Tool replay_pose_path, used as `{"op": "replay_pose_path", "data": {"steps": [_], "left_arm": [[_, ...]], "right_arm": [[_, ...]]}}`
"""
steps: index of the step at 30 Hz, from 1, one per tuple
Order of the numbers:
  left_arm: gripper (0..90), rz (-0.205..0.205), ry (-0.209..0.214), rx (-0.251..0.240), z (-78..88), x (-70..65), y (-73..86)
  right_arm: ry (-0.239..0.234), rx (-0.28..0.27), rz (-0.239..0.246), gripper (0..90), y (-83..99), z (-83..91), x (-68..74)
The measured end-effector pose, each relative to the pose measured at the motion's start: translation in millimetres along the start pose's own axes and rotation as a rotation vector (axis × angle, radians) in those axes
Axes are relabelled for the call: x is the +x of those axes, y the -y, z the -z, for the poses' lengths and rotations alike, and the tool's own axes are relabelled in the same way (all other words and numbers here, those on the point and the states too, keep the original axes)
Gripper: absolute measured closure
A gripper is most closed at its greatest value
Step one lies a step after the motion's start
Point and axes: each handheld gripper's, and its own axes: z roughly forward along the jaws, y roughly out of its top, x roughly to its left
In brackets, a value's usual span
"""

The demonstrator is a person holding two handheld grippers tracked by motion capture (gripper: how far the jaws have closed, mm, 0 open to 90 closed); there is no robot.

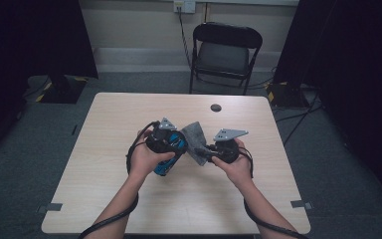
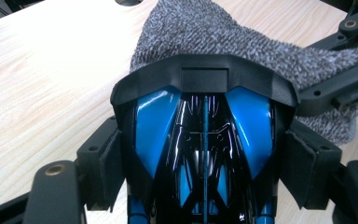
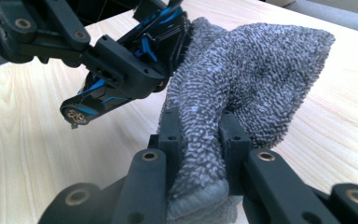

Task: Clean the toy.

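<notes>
Near the middle of the desk (image 1: 104,149), slightly toward its left edge, the left gripper (image 1: 171,142) is clenched on a glossy blue and black toy car (image 1: 171,152), held above the wood. In the left gripper view the car (image 2: 205,135) sits lengthwise between the two black jaws, whose pads press its sides, and its black end piece points away toward the far edge of the desk. Right behind that end piece lies a grey terry cloth (image 2: 242,42), touching or nearly touching the car. In the high view the cloth (image 1: 193,137) hangs between the two hands, just right of the car and about midway between the left and right edges. Further right, the right gripper (image 1: 210,152) grasps the cloth: in the right gripper view its jaws (image 3: 198,140) pinch a bunched fold of the cloth (image 3: 251,70), and the rest fans out above them against the car (image 3: 135,46). A small dark round spot (image 1: 216,107) sits near the far edge of the desk.
</notes>
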Motion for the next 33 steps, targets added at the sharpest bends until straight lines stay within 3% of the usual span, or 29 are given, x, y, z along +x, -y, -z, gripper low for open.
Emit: {"op": "replay_pose_path", "data": {"steps": [28,33], "left_arm": [[25.6,-0.014,-0.006,0.022,-6.4,-2.1,-13.6],[25.6,-0.017,-0.005,0.019,-6.4,-2.9,-14.6]], "right_arm": [[-0.055,0.043,0.051,75.3,5.2,-14.7,10.5],[-0.043,0.057,0.050,75.3,5.7,-16.6,11.9]]}}
